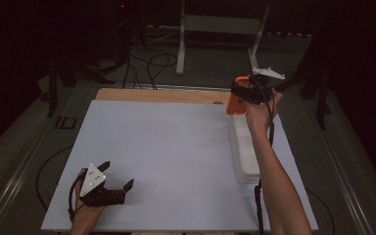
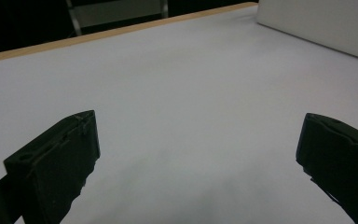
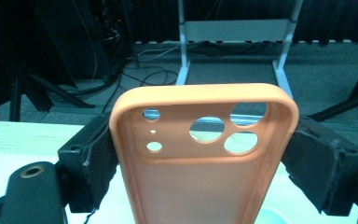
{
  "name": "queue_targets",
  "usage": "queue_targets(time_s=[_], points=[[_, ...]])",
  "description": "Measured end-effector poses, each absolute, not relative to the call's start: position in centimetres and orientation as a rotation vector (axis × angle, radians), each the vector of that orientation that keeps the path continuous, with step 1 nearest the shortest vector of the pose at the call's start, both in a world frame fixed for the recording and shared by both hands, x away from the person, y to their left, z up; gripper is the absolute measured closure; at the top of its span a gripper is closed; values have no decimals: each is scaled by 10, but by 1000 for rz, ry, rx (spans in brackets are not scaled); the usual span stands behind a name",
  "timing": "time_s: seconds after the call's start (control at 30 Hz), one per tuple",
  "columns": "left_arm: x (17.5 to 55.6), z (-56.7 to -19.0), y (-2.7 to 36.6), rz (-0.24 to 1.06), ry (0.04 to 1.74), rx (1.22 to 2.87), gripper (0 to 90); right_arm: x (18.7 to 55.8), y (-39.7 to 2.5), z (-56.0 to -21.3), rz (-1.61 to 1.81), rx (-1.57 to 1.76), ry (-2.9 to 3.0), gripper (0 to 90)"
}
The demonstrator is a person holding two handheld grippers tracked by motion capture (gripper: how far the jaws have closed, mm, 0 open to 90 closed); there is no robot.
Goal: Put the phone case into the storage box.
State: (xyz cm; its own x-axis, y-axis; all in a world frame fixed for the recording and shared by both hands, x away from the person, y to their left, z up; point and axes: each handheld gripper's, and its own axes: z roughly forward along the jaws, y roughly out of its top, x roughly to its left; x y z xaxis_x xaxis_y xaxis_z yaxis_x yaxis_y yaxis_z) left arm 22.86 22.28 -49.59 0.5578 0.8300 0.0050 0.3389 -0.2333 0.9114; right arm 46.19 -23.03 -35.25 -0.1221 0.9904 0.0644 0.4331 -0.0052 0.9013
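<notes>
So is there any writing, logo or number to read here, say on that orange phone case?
None can be read.
The orange phone case, clamped by the right tool, is plain: camera holes, no logo or print.
The white table, the clear tray and the left tool bear no text.

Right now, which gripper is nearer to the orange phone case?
Right. The right gripper has its jaws shut on the sides of the orange phone case, held above the table's far right. The left gripper rests open at the near left corner, far from it.
</notes>
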Motion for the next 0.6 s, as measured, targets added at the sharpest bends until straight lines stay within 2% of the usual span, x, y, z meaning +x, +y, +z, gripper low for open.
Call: queue_targets(time_s=[0.6], points=[[229,-496,222,625,963,1811,2,461,-244,-358,1053,1512,1601,163]])
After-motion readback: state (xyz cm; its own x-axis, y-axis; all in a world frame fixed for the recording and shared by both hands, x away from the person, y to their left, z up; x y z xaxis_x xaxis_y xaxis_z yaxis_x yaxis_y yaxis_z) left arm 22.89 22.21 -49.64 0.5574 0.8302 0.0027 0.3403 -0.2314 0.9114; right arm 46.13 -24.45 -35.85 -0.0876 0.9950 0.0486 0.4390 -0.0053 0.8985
